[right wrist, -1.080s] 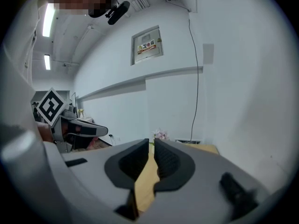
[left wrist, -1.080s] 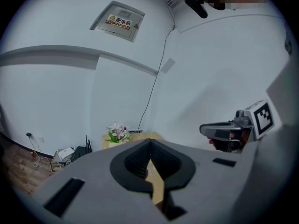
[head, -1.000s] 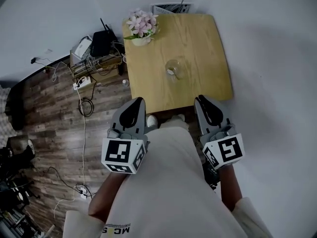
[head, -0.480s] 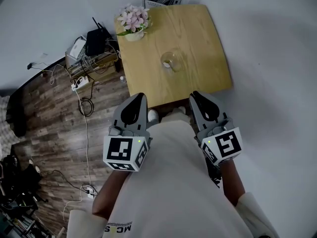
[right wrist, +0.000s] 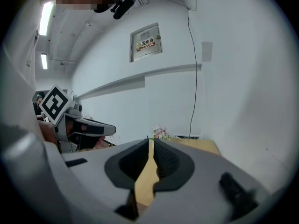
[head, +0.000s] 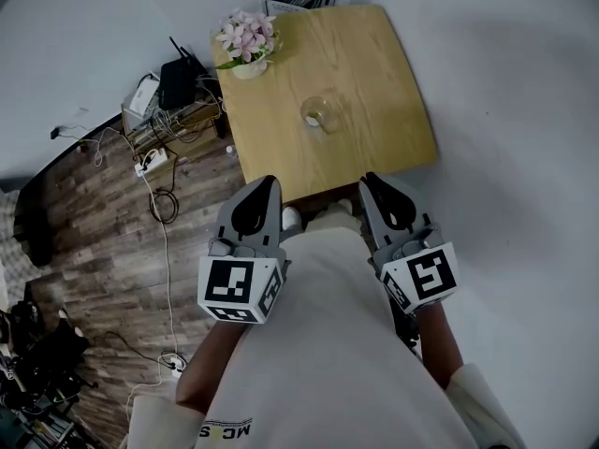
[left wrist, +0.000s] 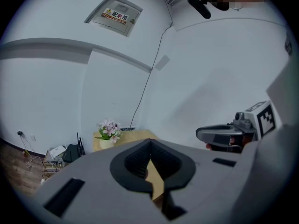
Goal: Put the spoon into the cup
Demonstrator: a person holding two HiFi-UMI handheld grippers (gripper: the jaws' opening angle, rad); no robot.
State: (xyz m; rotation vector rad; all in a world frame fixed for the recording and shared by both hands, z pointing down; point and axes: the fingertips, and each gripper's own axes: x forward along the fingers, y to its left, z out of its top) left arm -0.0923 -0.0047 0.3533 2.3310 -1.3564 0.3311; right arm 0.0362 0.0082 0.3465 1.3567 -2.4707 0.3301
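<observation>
Left gripper [head: 264, 187] and right gripper [head: 374, 181] hang closed and empty off the wooden table's [head: 374, 73] near edge. Mid-table stands the glass cup [head: 318, 115]; a pale speck inside may be the spoon. A careless reach could topple it.

Cup [head: 318, 115] on table [head: 374, 73], near middle. Flower pot [head: 245, 47] on table's far-left corner. Router [head: 178, 80], cables [head: 161, 199] on floor left of table. Left gripper [head: 265, 184], right gripper [head: 371, 179] side by side before near edge.
</observation>
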